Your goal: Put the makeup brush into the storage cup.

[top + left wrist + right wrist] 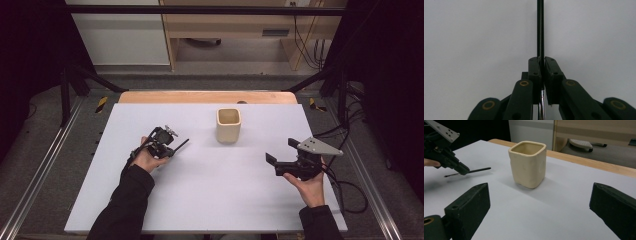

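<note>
Left gripper (172, 148) low over the table, angled right, pinching thin black rod (182, 145)

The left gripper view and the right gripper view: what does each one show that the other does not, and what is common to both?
The left gripper view alone shows the left gripper's pads pressed together on the thin black stick, seen close.

The right gripper view alone shows the cream square cup, the right gripper's wide-apart jaws and the wooden table edge.

Both show the stick and the white table surface.
</note>
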A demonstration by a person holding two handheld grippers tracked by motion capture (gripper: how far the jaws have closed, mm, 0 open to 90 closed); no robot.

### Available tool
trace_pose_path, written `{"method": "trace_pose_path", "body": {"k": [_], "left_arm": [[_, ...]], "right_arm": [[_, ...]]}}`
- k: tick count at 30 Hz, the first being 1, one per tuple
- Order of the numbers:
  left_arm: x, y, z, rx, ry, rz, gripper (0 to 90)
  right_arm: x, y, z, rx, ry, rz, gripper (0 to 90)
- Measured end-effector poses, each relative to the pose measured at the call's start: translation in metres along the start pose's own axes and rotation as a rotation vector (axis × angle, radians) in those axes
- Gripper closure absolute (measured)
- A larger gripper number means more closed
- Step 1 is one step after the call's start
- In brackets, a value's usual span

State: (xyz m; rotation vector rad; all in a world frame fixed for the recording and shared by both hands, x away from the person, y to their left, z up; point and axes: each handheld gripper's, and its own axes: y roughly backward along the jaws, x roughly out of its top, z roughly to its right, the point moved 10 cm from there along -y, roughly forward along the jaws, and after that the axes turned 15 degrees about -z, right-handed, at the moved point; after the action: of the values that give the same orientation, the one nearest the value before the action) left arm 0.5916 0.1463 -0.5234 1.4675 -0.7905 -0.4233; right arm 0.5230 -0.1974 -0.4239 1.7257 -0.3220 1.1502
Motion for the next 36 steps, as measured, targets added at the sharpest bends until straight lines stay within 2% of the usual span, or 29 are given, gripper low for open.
{"method": "trace_pose_path", "body": {"k": [10, 23, 33, 36], "left_arm": [[-0.001, 0.025, 0.026, -0.008, -0.075, 0.077, 84.2], [-0.011, 0.042, 0.056, -0.053, -0.123, 0.164, 84.2], [-0.014, 0.053, 0.076, -0.073, -0.178, 0.182, 84.2], [-0.015, 0.053, 0.081, -0.092, -0.186, 0.189, 84.2]], "right_arm": [[0.000, -0.001, -0.002, 0.000, 0.004, -0.005, 3.5], [-0.001, -0.004, -0.007, -0.001, 0.019, -0.018, 3.7], [-0.001, -0.005, -0.011, -0.001, 0.034, -0.027, 3.8], [-0.001, -0.006, -0.013, 0.000, 0.039, -0.030, 4.0]]}}
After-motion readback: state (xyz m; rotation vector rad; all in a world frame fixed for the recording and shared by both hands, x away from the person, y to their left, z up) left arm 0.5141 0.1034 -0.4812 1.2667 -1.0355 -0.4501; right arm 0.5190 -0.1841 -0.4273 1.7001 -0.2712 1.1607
